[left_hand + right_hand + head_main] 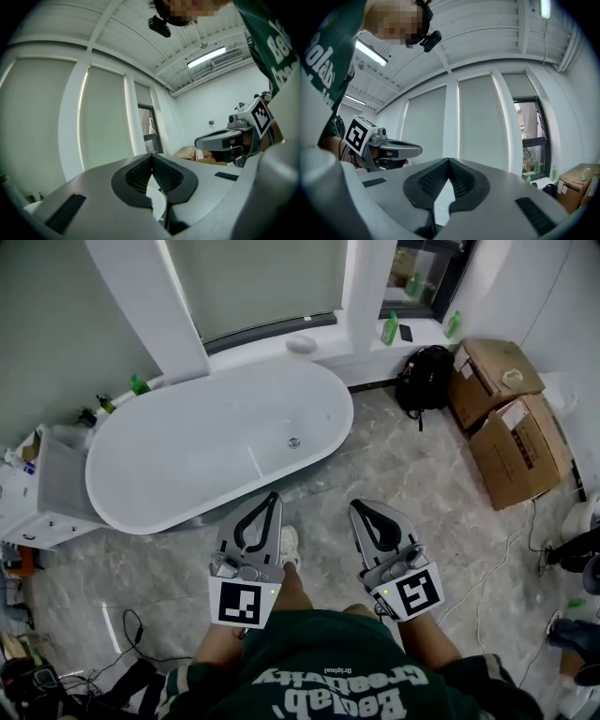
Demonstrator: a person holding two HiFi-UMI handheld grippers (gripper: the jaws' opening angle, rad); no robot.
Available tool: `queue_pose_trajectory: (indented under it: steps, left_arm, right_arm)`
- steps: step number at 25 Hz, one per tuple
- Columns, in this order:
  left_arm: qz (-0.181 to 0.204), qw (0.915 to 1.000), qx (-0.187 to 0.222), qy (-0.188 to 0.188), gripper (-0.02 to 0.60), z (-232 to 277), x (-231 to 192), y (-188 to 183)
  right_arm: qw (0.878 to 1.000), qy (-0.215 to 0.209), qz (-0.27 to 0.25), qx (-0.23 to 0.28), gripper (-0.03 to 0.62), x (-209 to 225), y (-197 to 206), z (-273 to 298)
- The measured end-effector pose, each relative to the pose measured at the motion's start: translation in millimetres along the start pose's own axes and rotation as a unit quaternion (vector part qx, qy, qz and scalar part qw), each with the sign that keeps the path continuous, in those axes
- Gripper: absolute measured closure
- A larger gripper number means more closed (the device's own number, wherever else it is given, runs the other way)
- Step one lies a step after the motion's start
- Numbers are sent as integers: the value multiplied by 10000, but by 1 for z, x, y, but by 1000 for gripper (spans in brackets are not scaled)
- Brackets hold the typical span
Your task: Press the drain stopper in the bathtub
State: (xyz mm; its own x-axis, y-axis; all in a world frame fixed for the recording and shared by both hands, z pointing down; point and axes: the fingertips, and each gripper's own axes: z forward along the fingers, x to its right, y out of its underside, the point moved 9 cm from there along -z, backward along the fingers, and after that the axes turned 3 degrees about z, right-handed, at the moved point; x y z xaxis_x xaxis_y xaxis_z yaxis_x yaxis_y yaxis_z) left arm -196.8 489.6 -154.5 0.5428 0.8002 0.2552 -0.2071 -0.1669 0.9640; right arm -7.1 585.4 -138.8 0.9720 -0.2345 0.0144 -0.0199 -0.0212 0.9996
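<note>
The white oval bathtub (187, 465) stands empty ahead of me in the head view. Its small round metal drain stopper (293, 442) sits on the tub floor near the right end. My left gripper (271, 500) is held low over the floor just short of the tub's near rim, jaws shut with nothing between them. My right gripper (359, 508) hangs beside it, also shut and empty. Both point up and forward, so the left gripper view shows the left gripper (151, 158) against window and ceiling, and the right gripper view shows the right gripper (448, 162) the same way.
Two cardboard boxes (511, 432) and a black backpack (424, 377) lie right of the tub. Green bottles (390, 328) stand on the window sill. A white cabinet (47, 493) is at the tub's left end. Cables (122, 629) trail on the marble floor.
</note>
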Motion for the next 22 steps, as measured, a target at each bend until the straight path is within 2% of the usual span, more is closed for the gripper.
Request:
queue_pose_trajectory:
  steps: [6,11,22]
  left_arm:
    - [78,10000,17,54,572,53,-59,4]
    - [407,9989,45,239,572,93,-108,7]
    - [335,9976,227,561,572,164,-174,12]
  right_arm:
    - [9997,144,143,-123,583,28,0,77]
    - [9994,187,110,-265,583,42,3,138]
    - [9988,421,-48,-251,583,71,-1,221]
